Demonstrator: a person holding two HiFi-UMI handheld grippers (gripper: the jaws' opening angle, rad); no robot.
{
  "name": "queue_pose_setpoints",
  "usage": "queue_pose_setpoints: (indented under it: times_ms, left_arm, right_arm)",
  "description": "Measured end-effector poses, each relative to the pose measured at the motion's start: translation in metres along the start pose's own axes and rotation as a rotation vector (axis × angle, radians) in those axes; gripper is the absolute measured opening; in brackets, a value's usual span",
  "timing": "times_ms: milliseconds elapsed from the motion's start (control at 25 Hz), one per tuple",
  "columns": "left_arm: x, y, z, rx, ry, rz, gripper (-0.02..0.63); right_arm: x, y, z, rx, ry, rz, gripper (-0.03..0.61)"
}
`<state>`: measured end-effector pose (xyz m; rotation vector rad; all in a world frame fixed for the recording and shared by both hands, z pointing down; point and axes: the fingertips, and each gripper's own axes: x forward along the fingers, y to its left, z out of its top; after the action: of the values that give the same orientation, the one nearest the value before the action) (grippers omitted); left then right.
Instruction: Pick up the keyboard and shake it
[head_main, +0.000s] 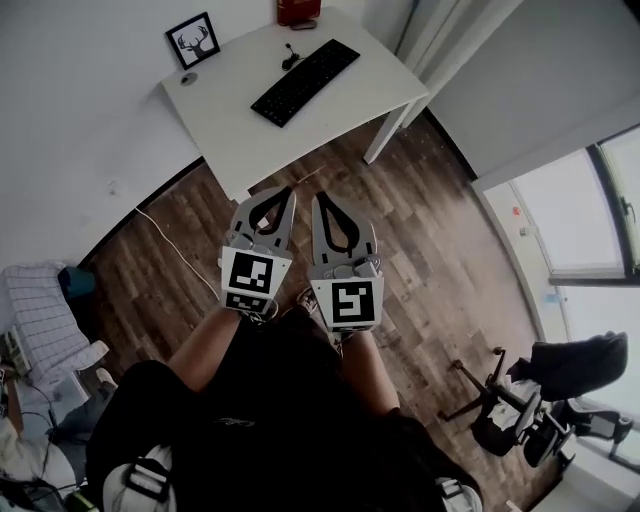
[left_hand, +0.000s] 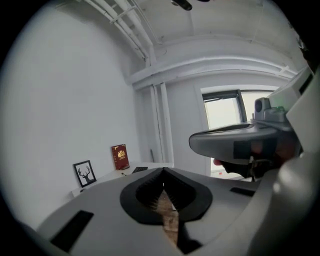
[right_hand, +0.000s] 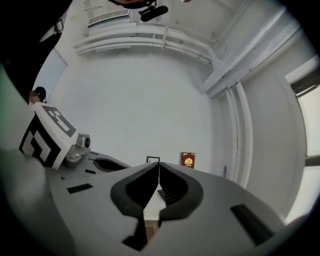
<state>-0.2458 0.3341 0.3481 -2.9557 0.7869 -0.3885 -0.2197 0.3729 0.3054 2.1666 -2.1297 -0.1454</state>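
Nearest, the left gripper (head_main: 289, 192) and the right gripper (head_main: 319, 198) are held side by side above the wooden floor (head_main: 430, 250), each with its jaws pressed together and nothing between them. Beyond them, a white desk (head_main: 225, 110) is set against the white wall (head_main: 70, 120). The black keyboard (head_main: 305, 82) is laid slantwise across the desk's middle, well apart from both grippers. A framed deer picture (head_main: 193, 40) is propped at the desk's far left corner, and a red box (head_main: 296, 10) at its far edge.
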Motion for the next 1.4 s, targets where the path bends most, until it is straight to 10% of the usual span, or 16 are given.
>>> queue_pose_setpoints:
  times_ms: [880,1400]
  left_arm:
    - [0.240,0.032,0.000,-0.050,0.106,-0.080,0.003]
    - [0.354,0.164,-0.019,-0.156,0.181,0.075,0.003]
  right_arm:
    - [0.130,-0.153,-0.085,-0.084,0.250,0.092,0.021]
    - [0.319,-0.167,-0.120,-0.161,0.334,0.444,0.021]
